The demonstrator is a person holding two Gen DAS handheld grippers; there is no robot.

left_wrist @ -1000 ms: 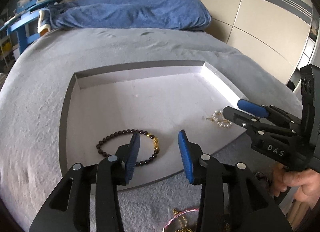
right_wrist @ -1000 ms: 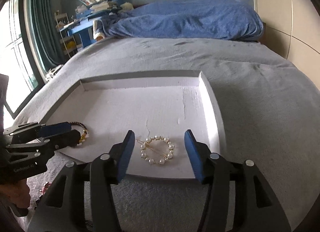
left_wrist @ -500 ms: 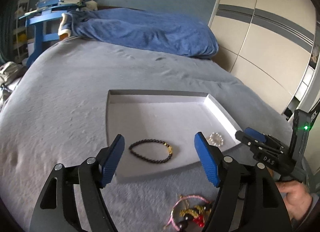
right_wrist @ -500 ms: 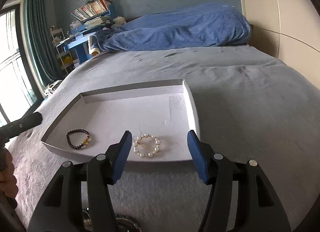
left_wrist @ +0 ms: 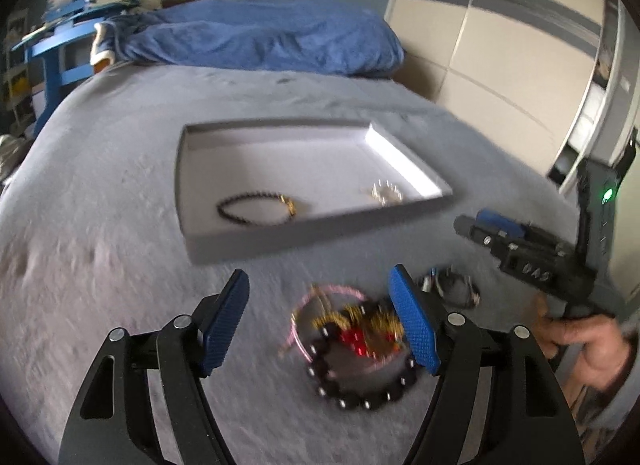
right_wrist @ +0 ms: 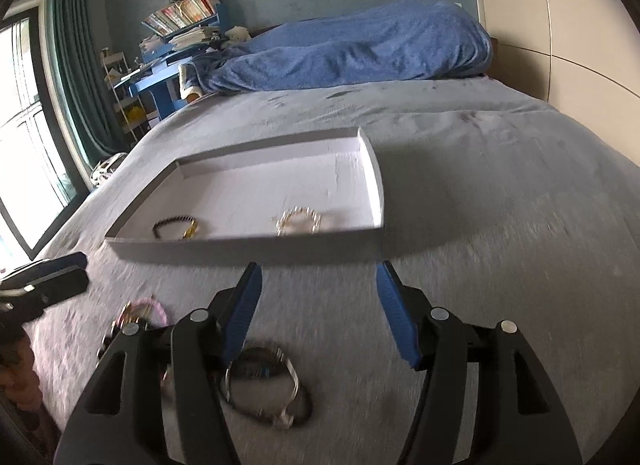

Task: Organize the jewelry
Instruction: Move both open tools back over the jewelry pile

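A shallow white tray [left_wrist: 320,241] [right_wrist: 240,251] lies on the grey bed. In it rest a dark bead bracelet with a gold charm [left_wrist: 256,207] [right_wrist: 176,227] and a pearl ring [left_wrist: 386,193] [right_wrist: 298,221]. In front of the tray, my left gripper [left_wrist: 318,275] [right_wrist: 80,271] stands open and empty over a loose pile [left_wrist: 352,329] [right_wrist: 148,309] of pink cord, black beads and red and gold pieces. The jaws of my right gripper [right_wrist: 318,268] [left_wrist: 476,223] are opening with nothing between them, and a dark and silver bracelet [right_wrist: 264,385] [left_wrist: 452,285] lies just below its left finger.
A blue duvet [left_wrist: 260,41] [right_wrist: 352,57] is bunched at the head of the bed. A blue desk with books [right_wrist: 176,49] and a curtained window [right_wrist: 24,125] are at the left. Wardrobe doors [left_wrist: 500,45] line the right. A person's hand [left_wrist: 592,341] holds the right gripper.
Both grippers have drawn back from the tray toward the near side of the bed, and both jaws have widened. The loose jewelry pile has come into view. The two pieces in the tray lie still.
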